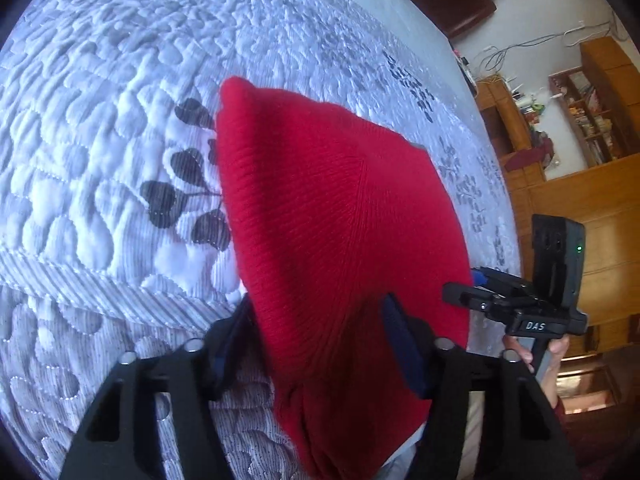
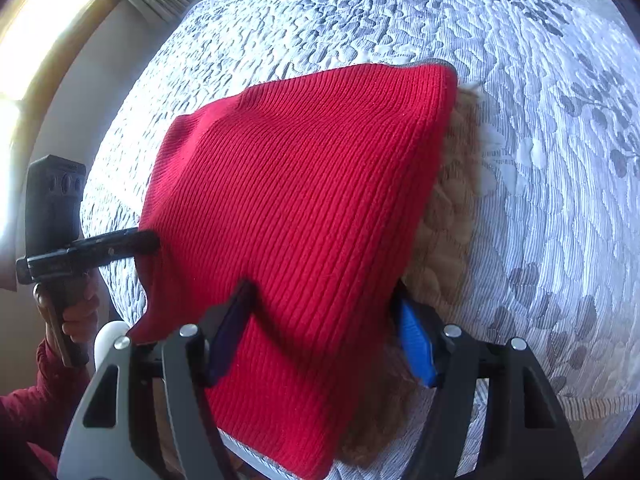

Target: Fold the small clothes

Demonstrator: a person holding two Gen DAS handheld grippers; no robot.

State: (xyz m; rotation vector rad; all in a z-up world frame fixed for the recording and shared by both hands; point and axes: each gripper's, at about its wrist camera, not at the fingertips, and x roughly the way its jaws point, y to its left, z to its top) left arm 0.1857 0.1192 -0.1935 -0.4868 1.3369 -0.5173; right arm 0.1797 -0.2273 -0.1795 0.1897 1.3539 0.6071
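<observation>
A red ribbed-knit garment (image 2: 304,208), apparently a small hat or similar piece with a tan fleecy lining (image 2: 444,216) showing along one edge, hung lifted above the quilted bedspread (image 1: 100,160), stretched between the two hand-held tools. The left gripper (image 1: 320,344) had its fingers set wide on either side of a bunched edge of the knit; whether the pads truly pinched the cloth or merely bracketed it could not be told from its own camera, though in the right wrist view its tip (image 2: 136,242) met the fabric's far corner. The right gripper (image 2: 320,332) likewise stood well open, with the knit draped between a dark pad (image 2: 230,328) and a blue pad (image 2: 416,344); a firm grip there could not be confirmed either. The piece appeared light, soft and stretchy, sagging freely under its own weight and holding no shape, so it would likely droop and shift once released. The ribbing seemed to offer good friction, making slipping unlikely. The doubled hem edge and the corners looked the soundest places to take hold, since a pinch in mid-panel would probably just gather slack. Wooden shelving (image 1: 592,120) stood beyond the bed.
</observation>
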